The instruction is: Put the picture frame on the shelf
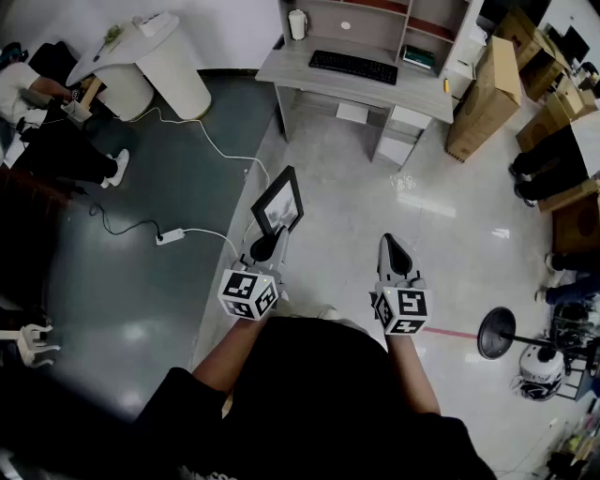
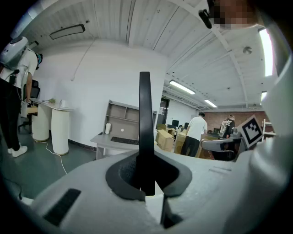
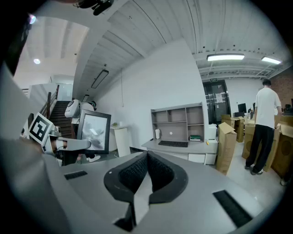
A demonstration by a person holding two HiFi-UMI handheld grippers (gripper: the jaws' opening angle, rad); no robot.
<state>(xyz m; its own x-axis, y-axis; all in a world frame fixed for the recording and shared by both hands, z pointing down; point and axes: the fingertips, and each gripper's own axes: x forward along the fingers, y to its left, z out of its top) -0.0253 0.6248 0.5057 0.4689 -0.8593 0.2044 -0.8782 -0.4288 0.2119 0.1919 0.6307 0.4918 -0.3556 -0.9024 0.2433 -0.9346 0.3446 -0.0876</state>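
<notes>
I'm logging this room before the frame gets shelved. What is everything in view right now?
picture frame: one, black, upright in the left gripper
desk with shelf unit: one, grey, against the far wall
keyboard: one, black, on the desk
container: one, white, at the desk's rear left
cardboard boxes: several, brown, right of the desk
pedestal table: one, white, left of the desk
power strip: one, white, on the dark floor with its cable
seated person: one, dark trousers, far left
left gripper: one, grey, shut on the picture frame's lower edge
right gripper: one, grey, shut and empty
</notes>
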